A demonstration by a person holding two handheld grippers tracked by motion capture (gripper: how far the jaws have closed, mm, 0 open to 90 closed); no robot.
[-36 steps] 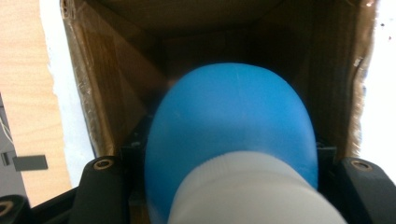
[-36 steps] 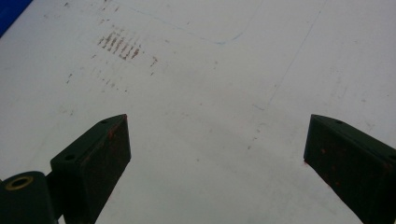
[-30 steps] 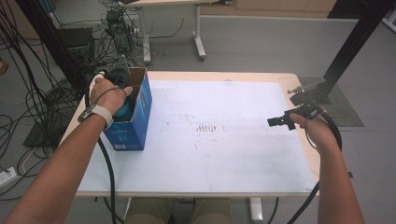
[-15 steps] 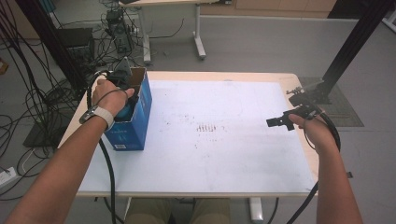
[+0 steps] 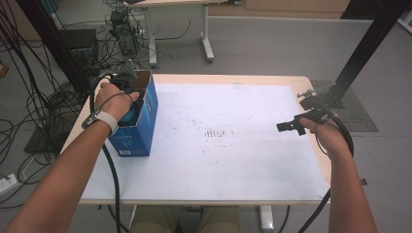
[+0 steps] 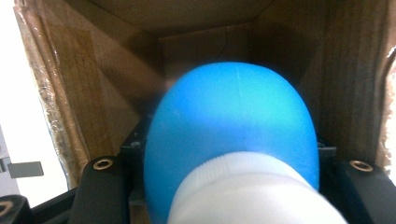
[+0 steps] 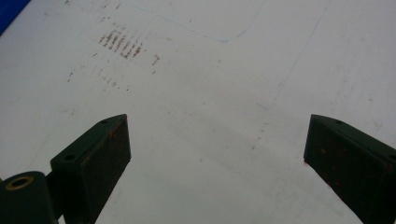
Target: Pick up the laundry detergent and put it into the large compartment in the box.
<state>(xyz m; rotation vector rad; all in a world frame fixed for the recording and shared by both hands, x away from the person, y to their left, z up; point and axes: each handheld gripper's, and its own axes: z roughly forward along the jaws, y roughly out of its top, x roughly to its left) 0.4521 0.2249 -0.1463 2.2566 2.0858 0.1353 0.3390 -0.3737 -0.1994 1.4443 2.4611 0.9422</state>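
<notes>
A blue cardboard box (image 5: 132,137) stands open-topped at the table's left edge. My left gripper (image 5: 135,103) reaches down into it, held by the left hand. In the left gripper view, my left gripper (image 6: 231,154) is shut on a rounded blue object (image 6: 233,121) with a white ribbed part (image 6: 252,191) nearest the camera, and brown box walls (image 6: 93,93) surround it. A bit of that blue object (image 5: 129,116) peeks out under the hand. My right gripper (image 5: 287,127) hovers over the table's right side, open and with nothing in it; its jaws (image 7: 215,140) stand wide above bare white surface.
The white table top (image 5: 233,165) carries a patch of dark scuff marks (image 5: 216,132) in its middle. Cables (image 5: 29,111) hang and lie at the left. A black post (image 5: 362,53) rises past the right corner. Another table's legs (image 5: 206,34) stand behind.
</notes>
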